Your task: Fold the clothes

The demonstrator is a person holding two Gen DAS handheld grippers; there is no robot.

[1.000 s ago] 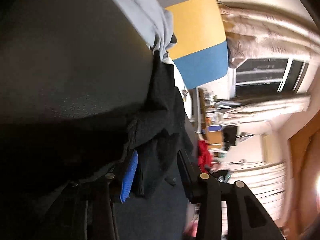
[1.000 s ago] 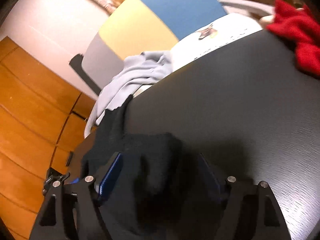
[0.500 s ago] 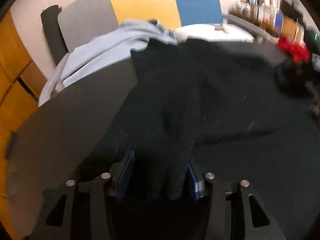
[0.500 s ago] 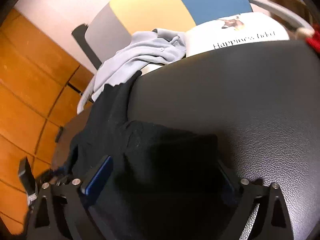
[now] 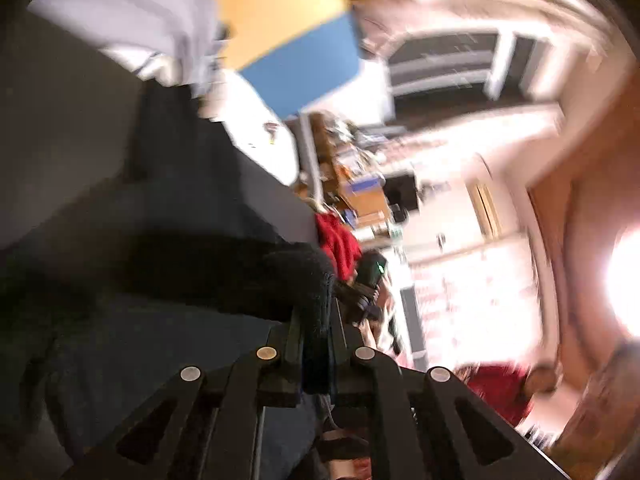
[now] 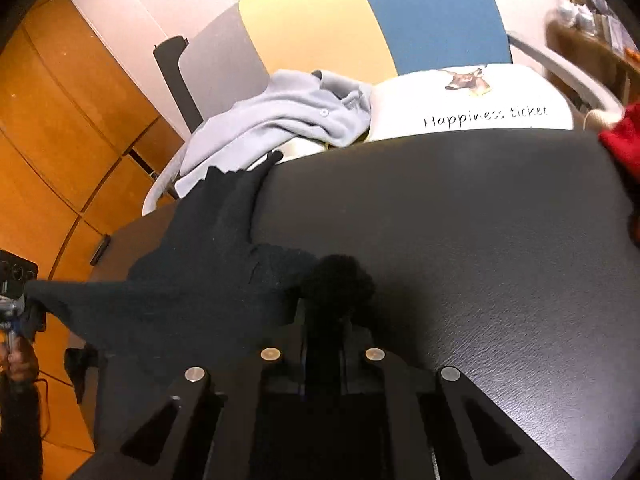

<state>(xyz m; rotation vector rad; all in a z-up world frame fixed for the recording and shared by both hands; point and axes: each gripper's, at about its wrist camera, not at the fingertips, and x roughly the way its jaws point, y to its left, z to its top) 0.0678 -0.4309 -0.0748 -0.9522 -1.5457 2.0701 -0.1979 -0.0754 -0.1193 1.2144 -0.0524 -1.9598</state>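
Observation:
A black garment [image 6: 192,280] lies spread on the dark leather-like table [image 6: 460,240]. My right gripper [image 6: 324,320] is shut on a bunched edge of it, the cloth stretching left toward the other gripper at the view's left edge. In the blurred, tilted left wrist view my left gripper [image 5: 316,320] is shut on another bunched part of the black garment [image 5: 180,248], held a little above the table [image 5: 60,120].
A grey shirt [image 6: 280,120] and a white printed garment [image 6: 472,100] lie on a grey, yellow and blue chair [image 6: 340,24] behind the table. A red garment [image 6: 624,140] sits at the table's right end, also in the left wrist view [image 5: 338,240]. Wooden cabinets stand left.
Both grippers have closed on the black garment; they were open around it before. The left gripper has swung and tilted, its view now blurred. The cloth is pulled taut between them.

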